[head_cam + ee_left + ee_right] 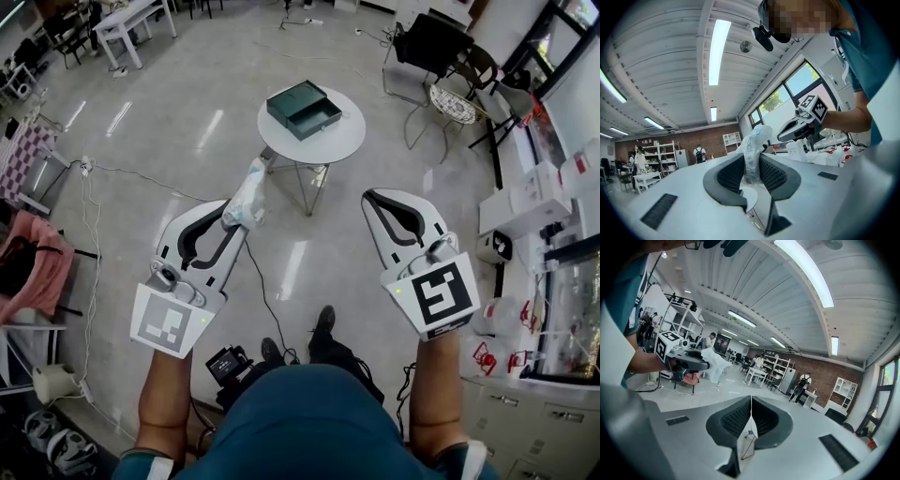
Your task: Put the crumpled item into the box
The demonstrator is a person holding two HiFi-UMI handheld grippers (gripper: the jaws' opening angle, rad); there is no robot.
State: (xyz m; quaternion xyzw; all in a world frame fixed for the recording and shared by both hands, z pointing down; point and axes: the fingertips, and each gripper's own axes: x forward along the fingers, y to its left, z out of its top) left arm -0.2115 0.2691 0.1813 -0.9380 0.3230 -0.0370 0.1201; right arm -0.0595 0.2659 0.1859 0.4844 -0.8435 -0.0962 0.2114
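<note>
The crumpled item (247, 195), a wad of clear whitish plastic, sticks out of my left gripper (232, 217), which is shut on it above the floor. In the left gripper view the wad (754, 140) stands pinched between the dark ribbed pads. The box (303, 110) is dark green, with its drawer pulled out. It sits on a small round white table (347, 141) ahead of both grippers. My right gripper (369, 196) hovers at the right, shut and empty. In the right gripper view its pads (740, 418) meet with nothing between them, and the left gripper (686, 363) with the wad (715, 363) shows beyond.
Black chairs (436, 47) and a wire stool stand behind the table at the right. A white desk (131, 23) is at the far left. Cables (112, 173) run over the floor. White cartons (525, 202) sit on cabinets at the right, a pink cloth (37, 267) at the left.
</note>
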